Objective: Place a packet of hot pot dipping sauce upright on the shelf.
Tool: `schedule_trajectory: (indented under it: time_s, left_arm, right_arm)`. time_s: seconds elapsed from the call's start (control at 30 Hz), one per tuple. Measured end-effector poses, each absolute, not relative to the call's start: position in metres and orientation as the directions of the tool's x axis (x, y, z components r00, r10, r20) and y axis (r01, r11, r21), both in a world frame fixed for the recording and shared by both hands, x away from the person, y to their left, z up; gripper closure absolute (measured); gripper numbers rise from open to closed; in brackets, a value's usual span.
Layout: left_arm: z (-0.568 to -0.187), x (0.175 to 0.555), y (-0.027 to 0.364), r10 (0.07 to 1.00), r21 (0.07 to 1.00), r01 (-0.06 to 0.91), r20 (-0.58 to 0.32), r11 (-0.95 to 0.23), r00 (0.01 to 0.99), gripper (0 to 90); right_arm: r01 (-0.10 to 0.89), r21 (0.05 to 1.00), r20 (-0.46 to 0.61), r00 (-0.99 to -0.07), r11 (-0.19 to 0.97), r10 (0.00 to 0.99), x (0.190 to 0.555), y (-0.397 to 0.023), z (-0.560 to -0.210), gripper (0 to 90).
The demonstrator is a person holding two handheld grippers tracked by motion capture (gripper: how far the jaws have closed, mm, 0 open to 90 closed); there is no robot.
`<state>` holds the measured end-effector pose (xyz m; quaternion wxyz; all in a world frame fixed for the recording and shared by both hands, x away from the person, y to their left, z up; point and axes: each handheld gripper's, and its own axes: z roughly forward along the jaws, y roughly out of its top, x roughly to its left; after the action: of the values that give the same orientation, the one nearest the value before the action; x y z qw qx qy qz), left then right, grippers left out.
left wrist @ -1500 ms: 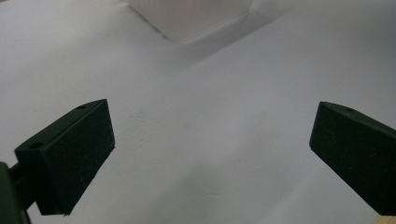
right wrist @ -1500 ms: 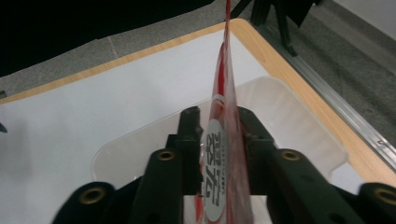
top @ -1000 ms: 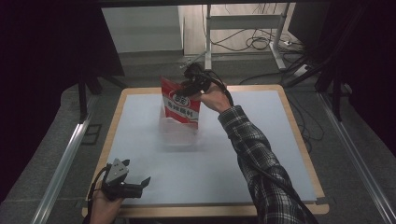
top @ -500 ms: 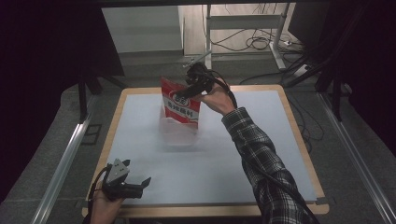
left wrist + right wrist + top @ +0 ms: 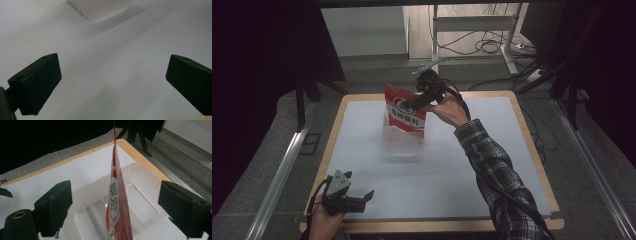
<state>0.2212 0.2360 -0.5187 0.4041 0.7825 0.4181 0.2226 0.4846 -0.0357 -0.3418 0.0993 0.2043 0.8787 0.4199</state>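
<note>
Red snack pouch (image 5: 405,113) stands upright on edge inside clear plastic tray (image 5: 403,145), far middle of white-topped table (image 5: 492,165). Placement looks done.

Right gripper (image 5: 115,202): jaws have just been opening, now wide, pads clear of pouch (image 5: 117,202) on both sides (pouch between them, not pinched).

Left gripper (image 5: 362,199): near front-left table edge, jaws wide apart, nothing held.

Left to do, by judgement: withdraw right gripper without tipping pouch.

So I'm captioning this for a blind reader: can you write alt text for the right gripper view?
A flat red and white printed snack bag stands edge-on in a clear plastic tray, between the right gripper's two black jaws, which have just been opening and stand apart from it. The tray sits on a white wood-edged table.
</note>
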Motion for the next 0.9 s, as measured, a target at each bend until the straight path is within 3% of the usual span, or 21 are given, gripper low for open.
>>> schedule_trajectory:
  time_s: [0.9]
  left_arm:
    - [-0.519,0.221,0.236,0.837,0.819,0.475,0.013,-0.323,0.547,0.0]
  right_arm:
    - [0.264,0.800,-0.009,-0.893,0.539,0.451,0.463,-0.067,-0.346,0.0]
